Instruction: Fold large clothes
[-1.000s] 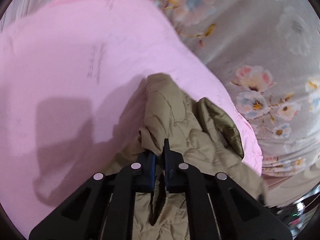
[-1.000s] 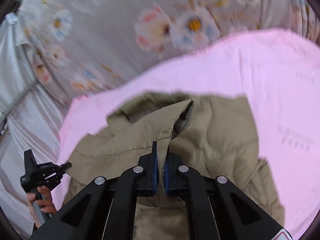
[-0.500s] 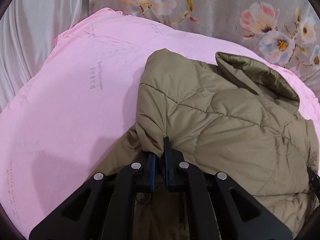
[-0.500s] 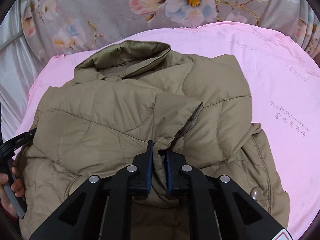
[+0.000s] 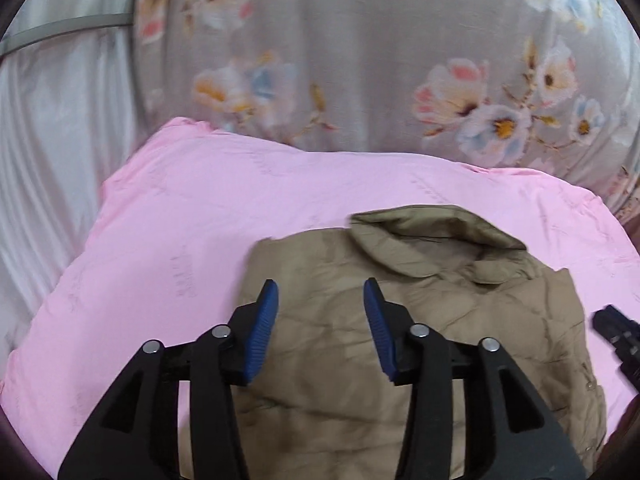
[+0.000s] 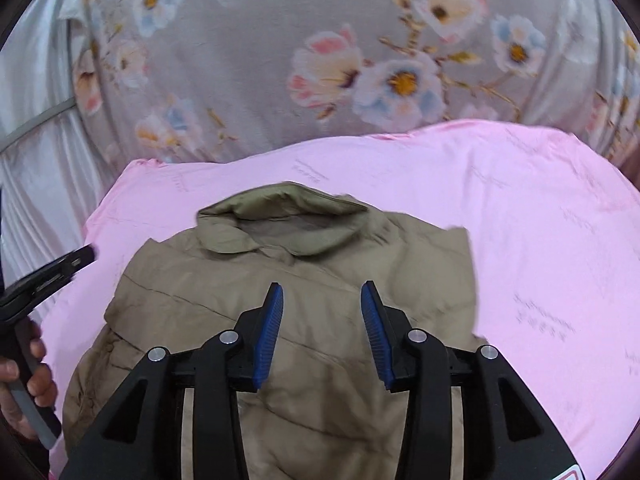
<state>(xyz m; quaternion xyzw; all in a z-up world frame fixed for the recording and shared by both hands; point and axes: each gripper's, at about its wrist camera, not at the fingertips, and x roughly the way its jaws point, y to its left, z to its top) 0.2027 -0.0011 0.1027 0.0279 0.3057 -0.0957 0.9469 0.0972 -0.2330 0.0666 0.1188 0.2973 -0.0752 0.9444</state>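
Observation:
A khaki quilted jacket (image 5: 420,320) lies flat on a pink sheet (image 5: 180,220), collar at the far end. It also shows in the right wrist view (image 6: 320,280), collar (image 6: 280,220) away from me. My left gripper (image 5: 320,300) is open and empty, above the jacket's left part. My right gripper (image 6: 322,304) is open and empty, above the jacket's middle. The right gripper's tip shows at the right edge of the left wrist view (image 5: 616,332). The left gripper, held in a hand, shows at the left of the right wrist view (image 6: 48,276).
The pink sheet (image 6: 540,240) covers the work surface. A grey floral cloth (image 5: 360,60) hangs behind it, also in the right wrist view (image 6: 360,60). A pale satin curtain (image 5: 52,120) hangs at the left.
Both grippers were shut on folds of the jacket and have let go. They are now open and drawn back. The jacket has settled flat on the sheet.

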